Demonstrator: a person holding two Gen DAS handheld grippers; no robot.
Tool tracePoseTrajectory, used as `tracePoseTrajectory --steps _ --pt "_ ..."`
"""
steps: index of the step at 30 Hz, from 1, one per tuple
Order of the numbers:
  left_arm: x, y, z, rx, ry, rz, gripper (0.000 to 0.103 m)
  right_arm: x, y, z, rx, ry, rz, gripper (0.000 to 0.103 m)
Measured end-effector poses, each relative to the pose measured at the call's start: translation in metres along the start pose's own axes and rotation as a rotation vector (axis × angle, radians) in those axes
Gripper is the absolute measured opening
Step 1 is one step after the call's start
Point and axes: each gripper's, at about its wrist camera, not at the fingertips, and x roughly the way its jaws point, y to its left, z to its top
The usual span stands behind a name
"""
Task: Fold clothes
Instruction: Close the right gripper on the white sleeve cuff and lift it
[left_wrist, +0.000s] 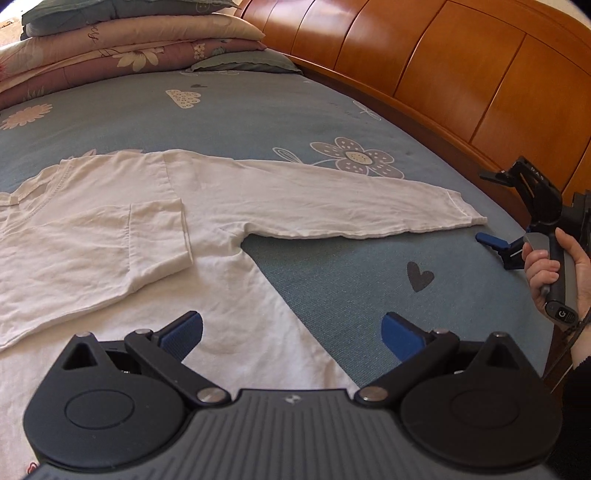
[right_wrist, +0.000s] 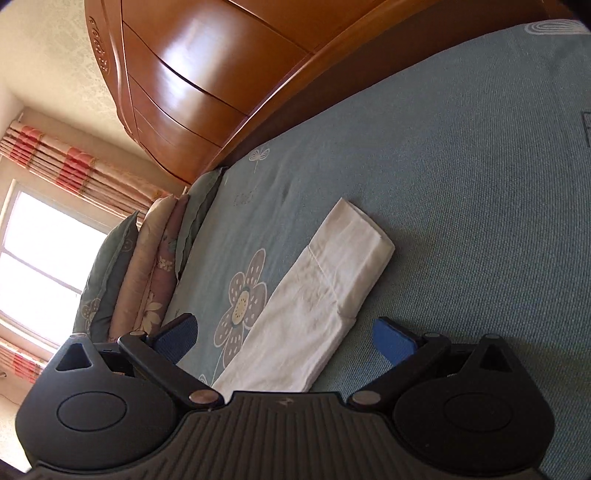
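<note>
A white long-sleeved shirt (left_wrist: 92, 258) lies flat on the blue flowered bedsheet (left_wrist: 351, 280). One sleeve (left_wrist: 155, 229) is folded across its body. The other sleeve (left_wrist: 332, 199) stretches right, ending in a cuff (left_wrist: 465, 212). My left gripper (left_wrist: 291, 336) is open, hovering over the shirt's side edge below the armpit. At the right edge a hand (left_wrist: 546, 266) holds my right gripper (left_wrist: 487, 207), open just past the cuff. In the right wrist view that sleeve (right_wrist: 317, 302) runs forward between the open fingers of the right gripper (right_wrist: 284, 336), cuff (right_wrist: 362, 236) farthest away.
A stack of folded quilts and pillows (left_wrist: 129, 40) sits at the far left of the bed, also seen as quilts and pillows (right_wrist: 147, 280). A wooden headboard (left_wrist: 443, 74) borders the bed's far side. A bright window (right_wrist: 44, 251) with striped curtains shows beyond.
</note>
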Motion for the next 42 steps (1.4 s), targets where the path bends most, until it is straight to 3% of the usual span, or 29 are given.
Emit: tracePoseTrajectory --steps 14,21,29,33,36,38,42 --pt "0.013 -0.001 -0.015 0.061 -0.008 -0.058 0.102 0.02 -0.003 0.012 -0.076 -0.069 0.021 0.103" --pt "0.018 0.011 -0.022 0.047 -0.01 -0.086 0.102 0.031 0.021 -0.004 -0.336 -0.049 -0.076 0.103" --pt "0.02 0.009 -0.022 0.115 0.022 -0.094 0.102 0.021 0.01 0.004 -0.27 -0.036 -0.023 0.103" --pt "0.02 0.012 -0.023 0.107 0.013 -0.108 0.102 0.023 0.015 -0.001 -0.304 -0.058 -0.046 0.103" --pt "0.021 0.007 -0.026 0.173 0.01 -0.093 0.102 0.026 0.02 -0.001 -0.32 -0.054 -0.069 0.103" --pt "0.02 0.001 -0.029 0.215 0.003 -0.071 0.102 0.025 0.019 0.001 -0.299 -0.058 -0.089 0.095" --pt "0.018 -0.008 -0.03 0.27 0.022 -0.034 0.102 0.025 0.011 0.008 -0.225 -0.052 -0.134 0.044"
